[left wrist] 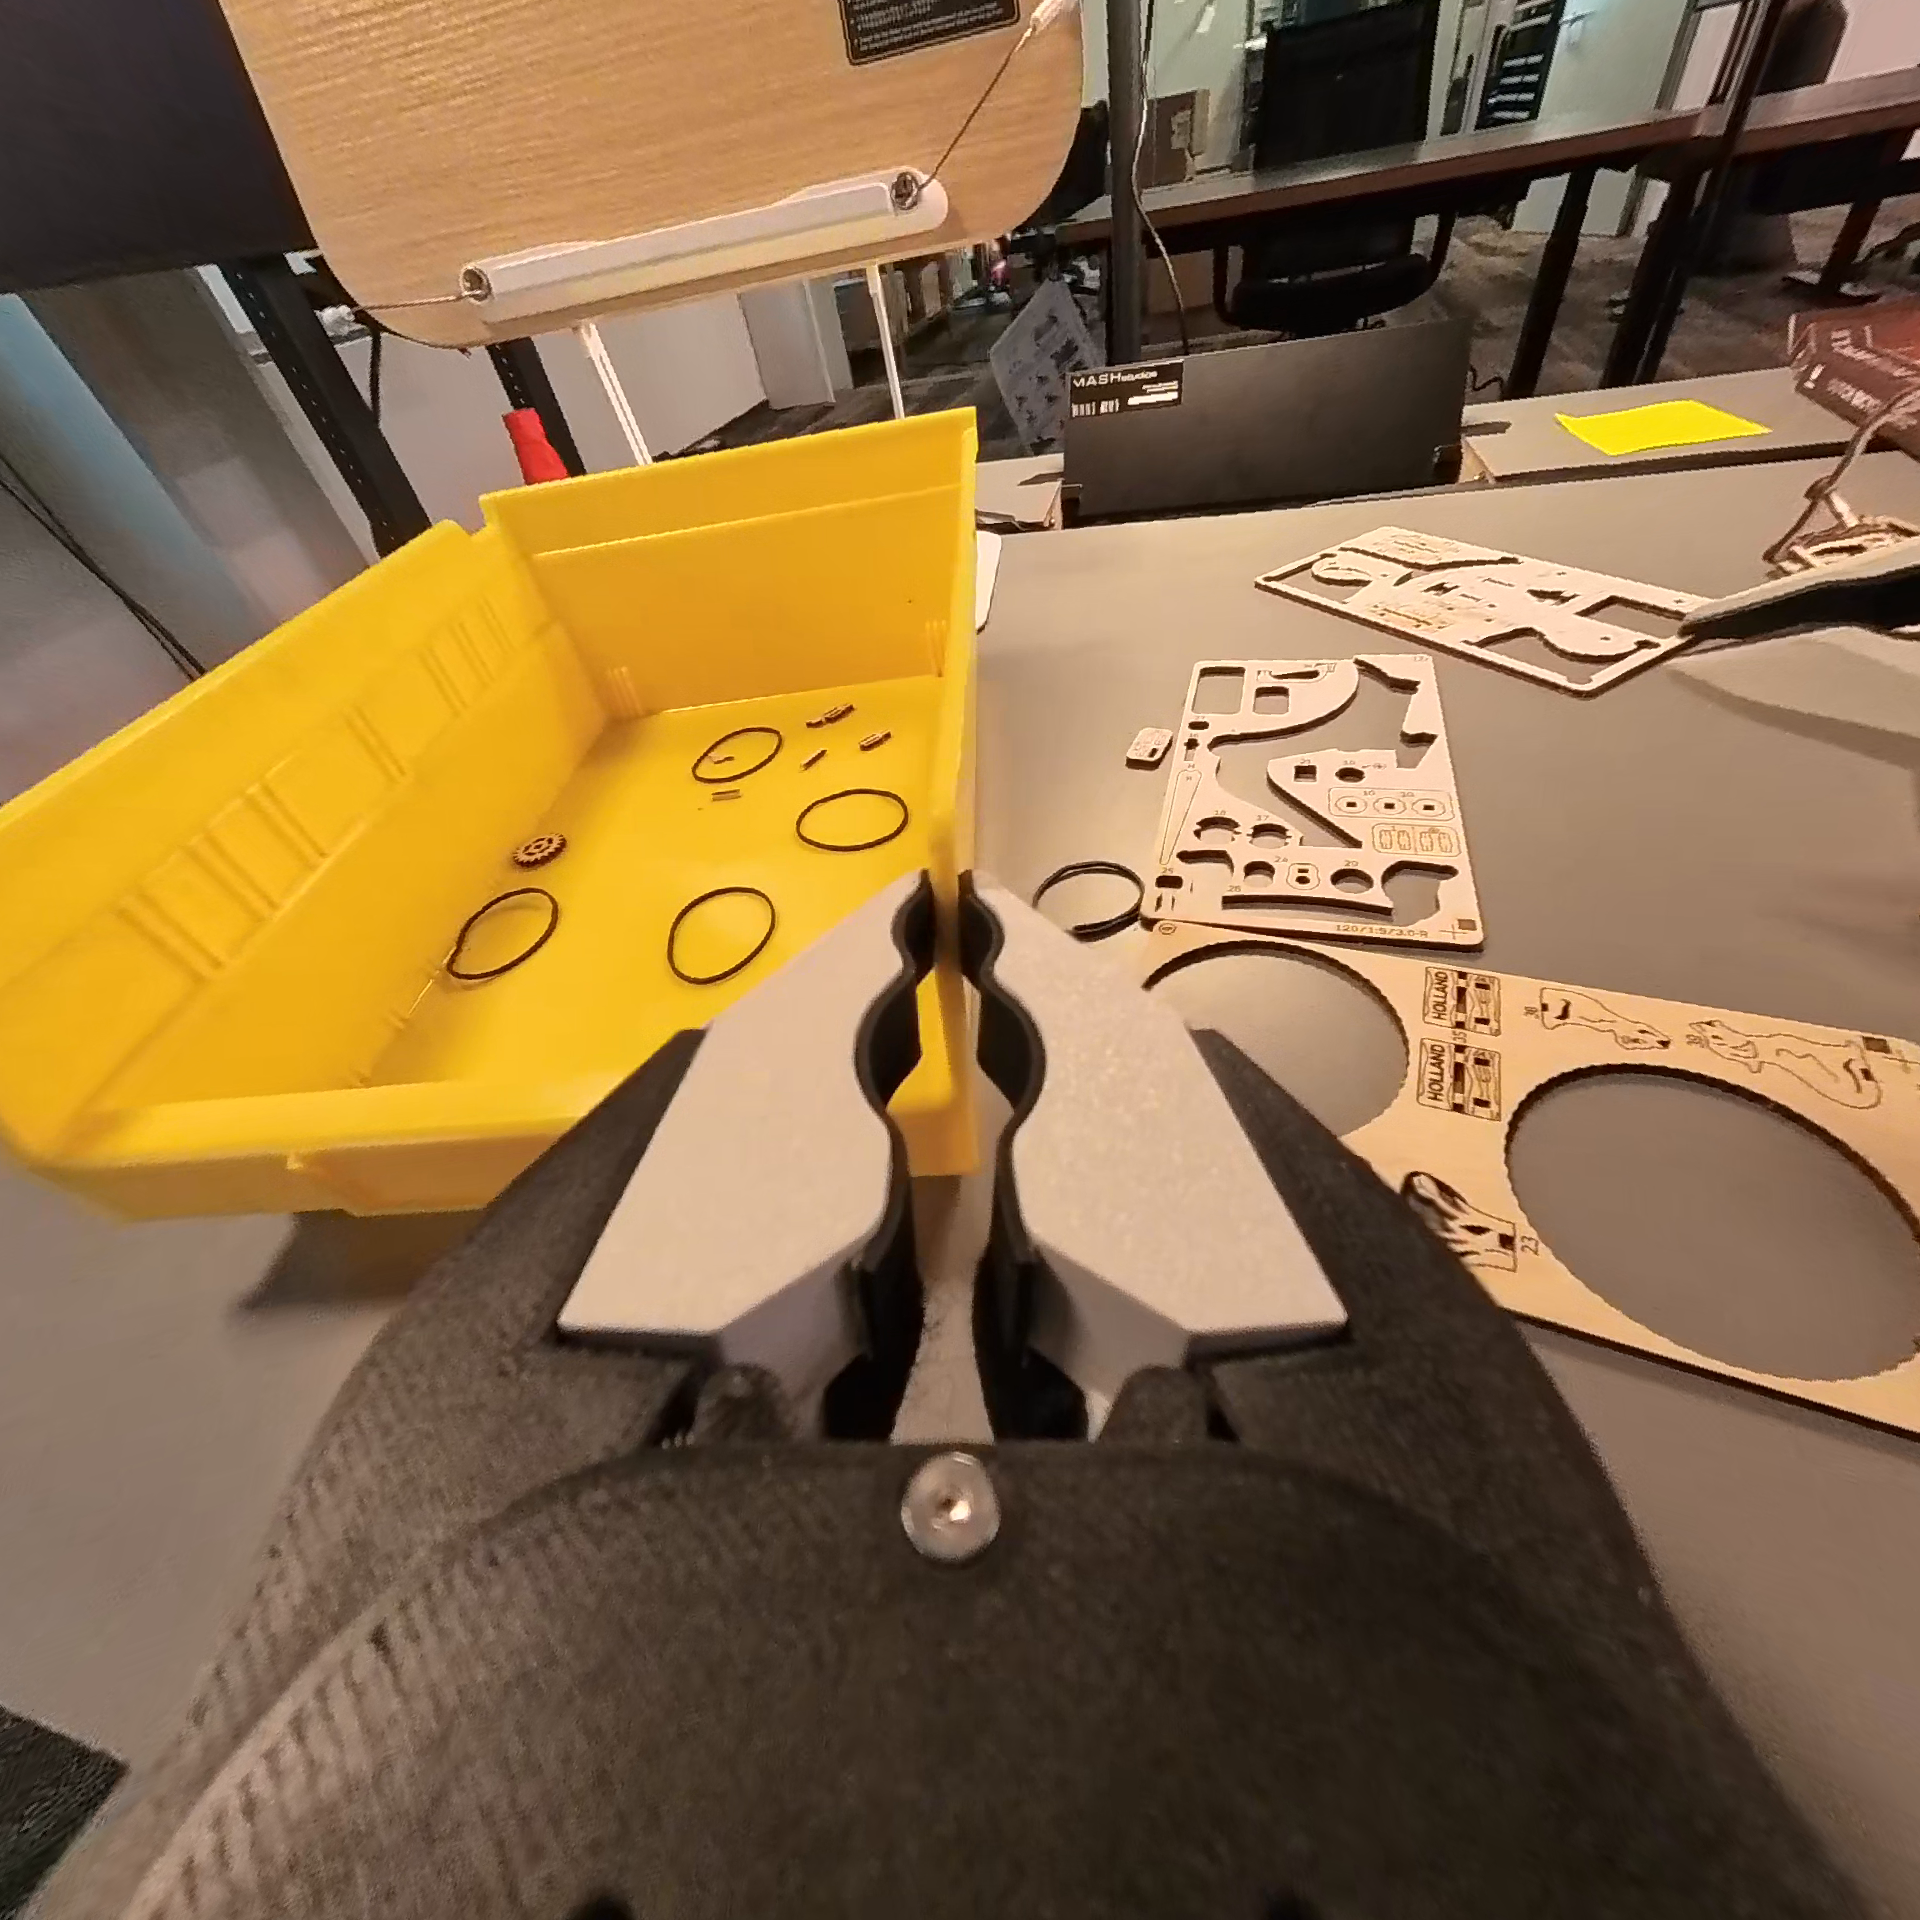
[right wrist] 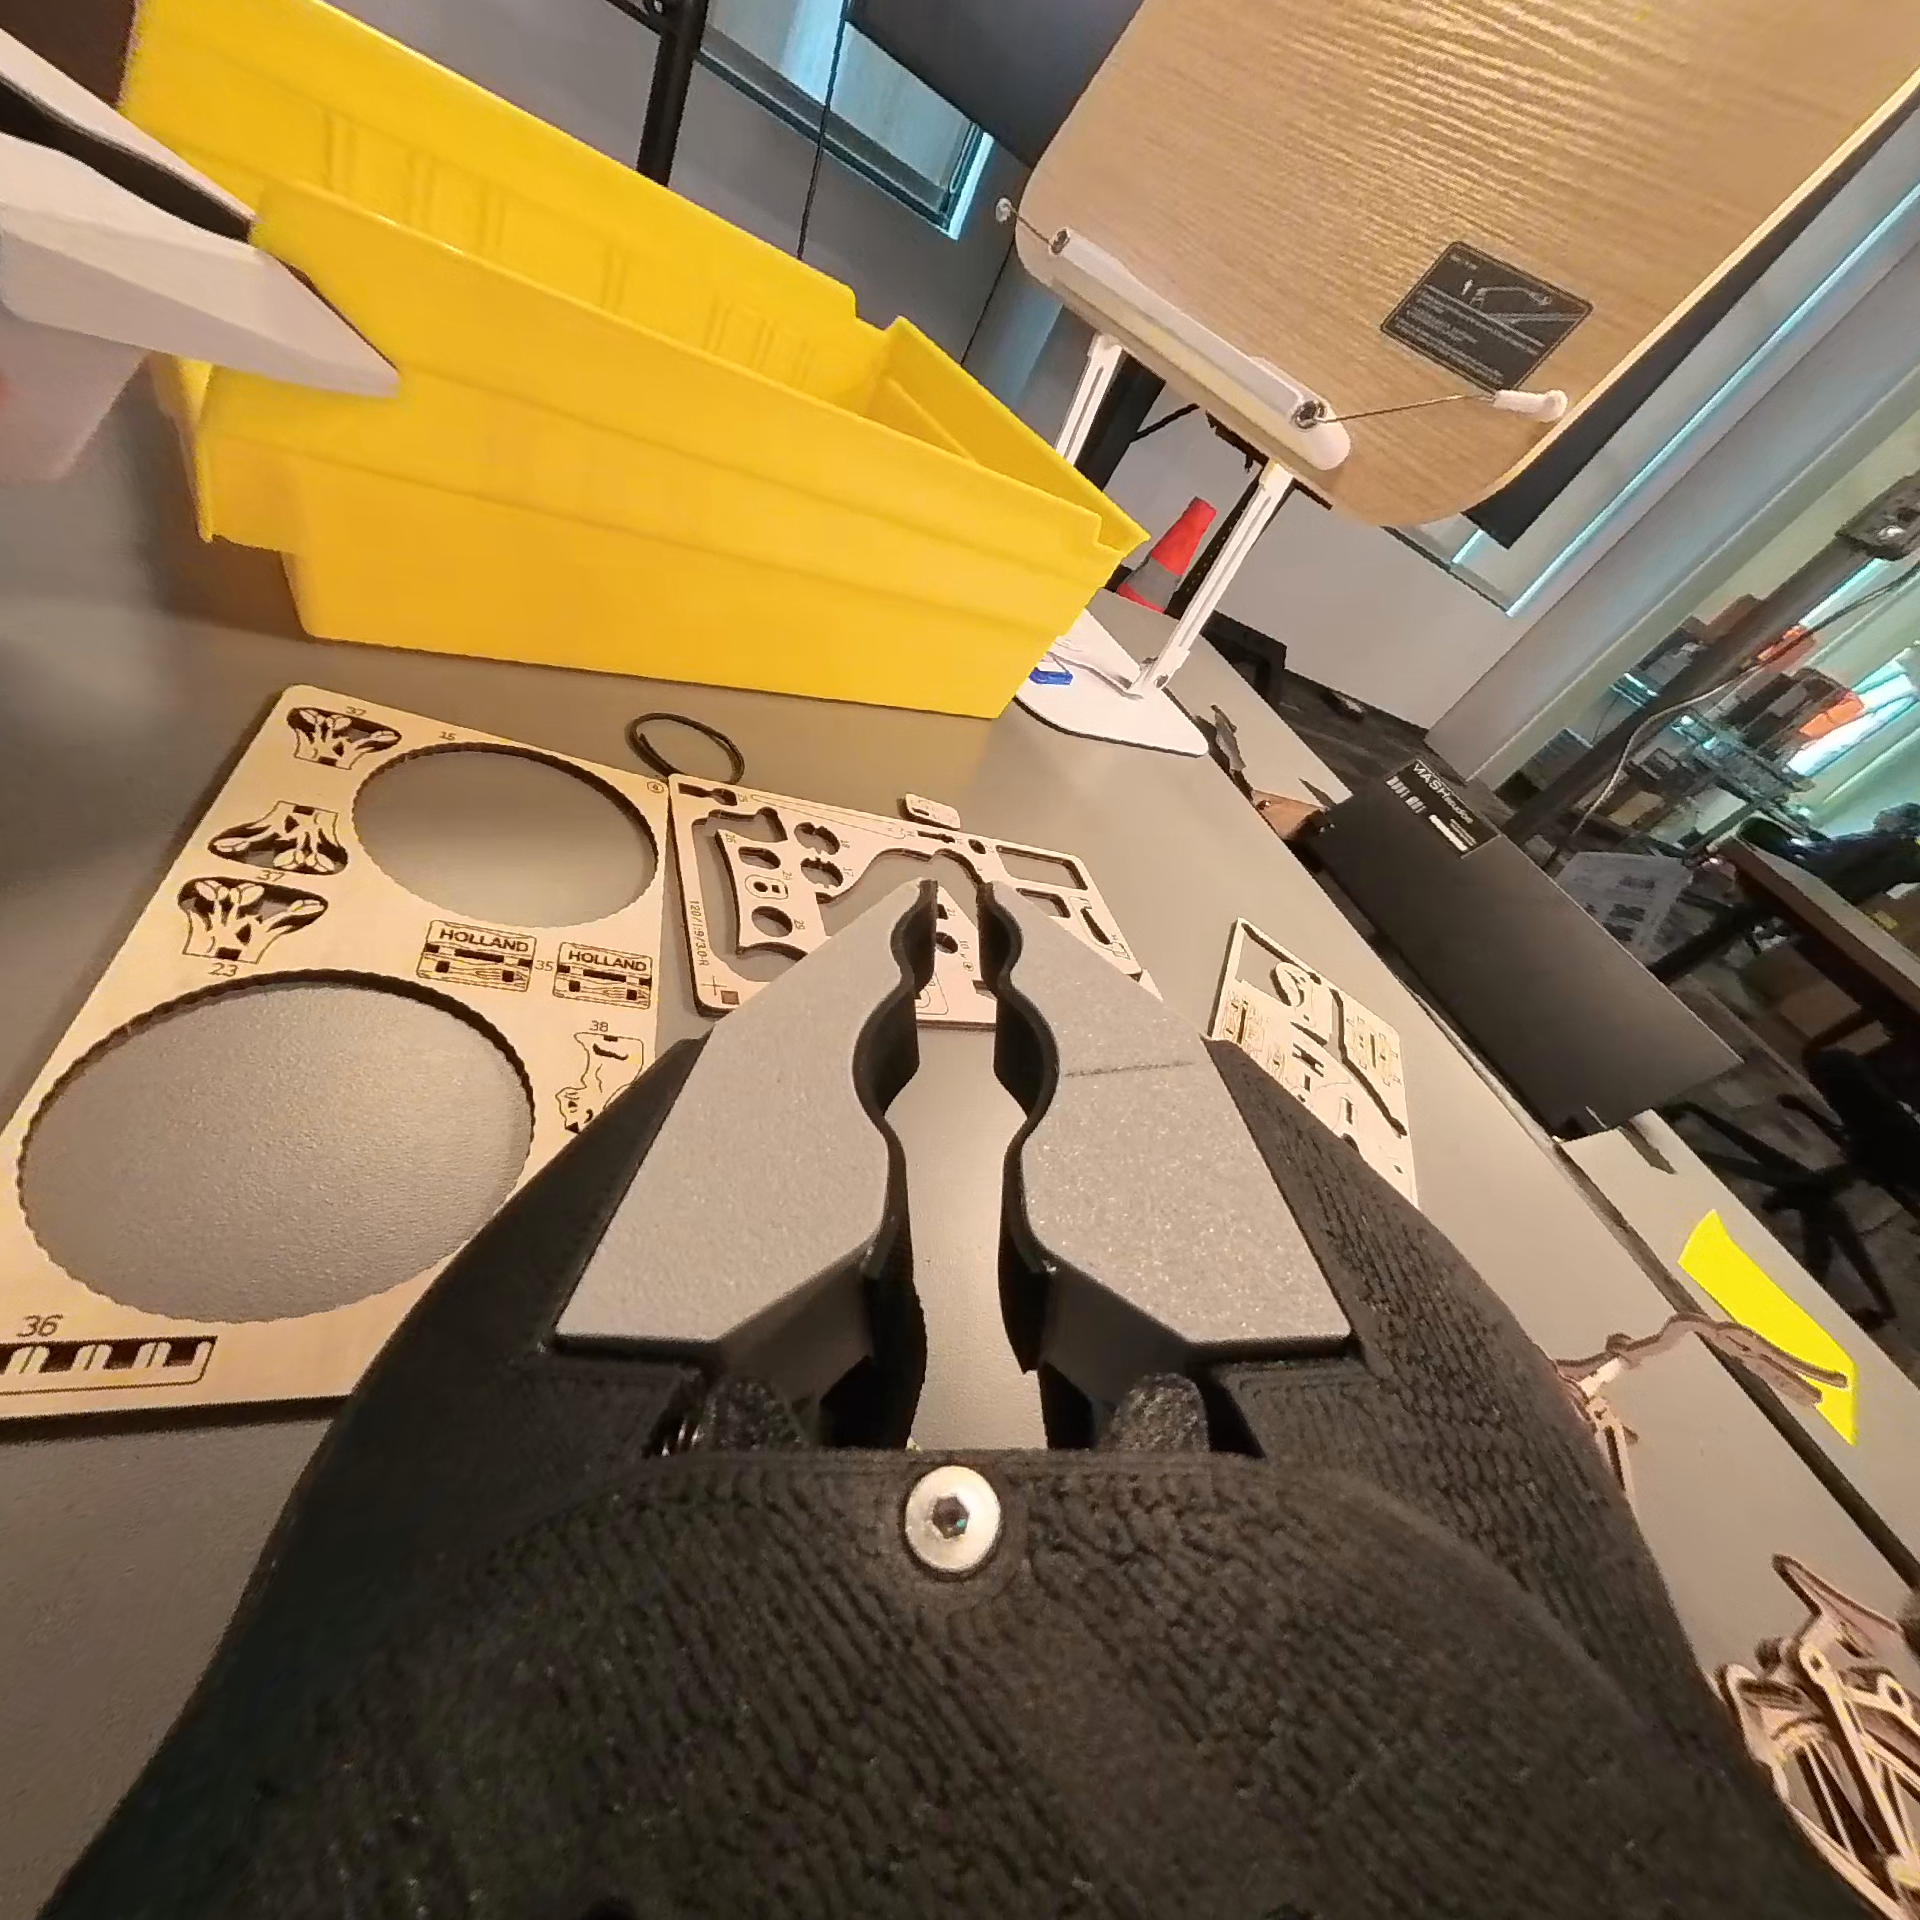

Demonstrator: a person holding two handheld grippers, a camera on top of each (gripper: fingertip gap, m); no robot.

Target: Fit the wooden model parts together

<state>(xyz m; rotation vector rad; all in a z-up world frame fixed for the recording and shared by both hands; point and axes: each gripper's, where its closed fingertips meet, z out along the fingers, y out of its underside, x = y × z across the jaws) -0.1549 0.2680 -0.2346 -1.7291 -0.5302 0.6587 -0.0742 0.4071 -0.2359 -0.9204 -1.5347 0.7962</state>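
My left gripper (left wrist: 948, 883) is shut on the right wall of a yellow bin (left wrist: 312, 831); the thin wall runs between its fingertips. The right wrist view shows its fingers (right wrist: 260, 322) at the bin's (right wrist: 623, 540) near corner. The bin holds several black rubber rings (left wrist: 675, 935), a small wooden gear (left wrist: 538, 852) and small wooden bits. My right gripper (right wrist: 954, 891) is open by a narrow gap and empty, low over a punched wooden sheet (right wrist: 727, 935). A large wooden sheet with two round holes (right wrist: 343, 935) lies to its left and a third sheet (right wrist: 1309, 1049) to its right.
A black rubber ring (right wrist: 636, 738) lies on the grey table between bin and sheets. A partly built wooden model (right wrist: 1818, 1745) sits at the near right beside a yellow note (right wrist: 1756, 1309). A black box (right wrist: 1507, 956) and a wood-grain panel on a white stand (right wrist: 1455, 208) stand behind. The tips of one gripper are about 15 centimetres away from the tips of the other. From my right tips it is roughly 25 centimetres to the partly built wooden model (right wrist: 1818, 1745); from my left, 40 centimetres.
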